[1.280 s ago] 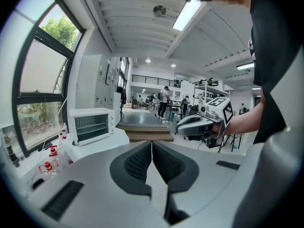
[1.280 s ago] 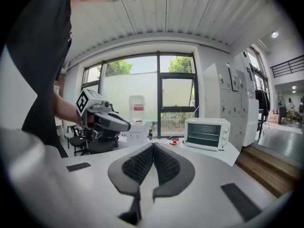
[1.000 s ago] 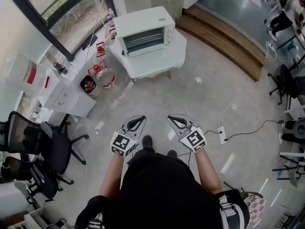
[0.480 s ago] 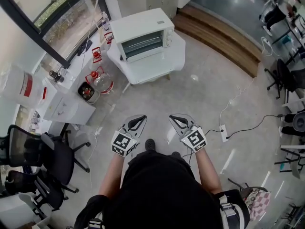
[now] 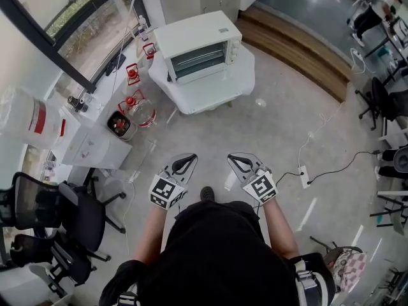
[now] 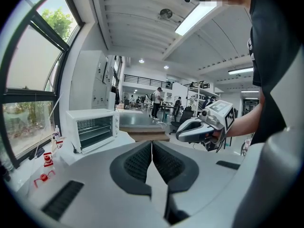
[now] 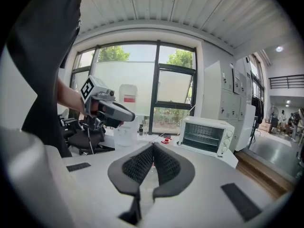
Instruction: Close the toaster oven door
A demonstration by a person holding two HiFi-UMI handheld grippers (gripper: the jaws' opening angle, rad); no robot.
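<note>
No legible text, brand or number in any view. Red label [image 7: 129,99] on white jug [image 7: 124,133]: print too small to read. Square black-and-white marker patterns on cubes of left gripper [image 5: 181,164] and right gripper [image 5: 238,164]: coded squares, no characters. Toaster oven [image 5: 203,48] knob panel: markings too small to read.
</note>
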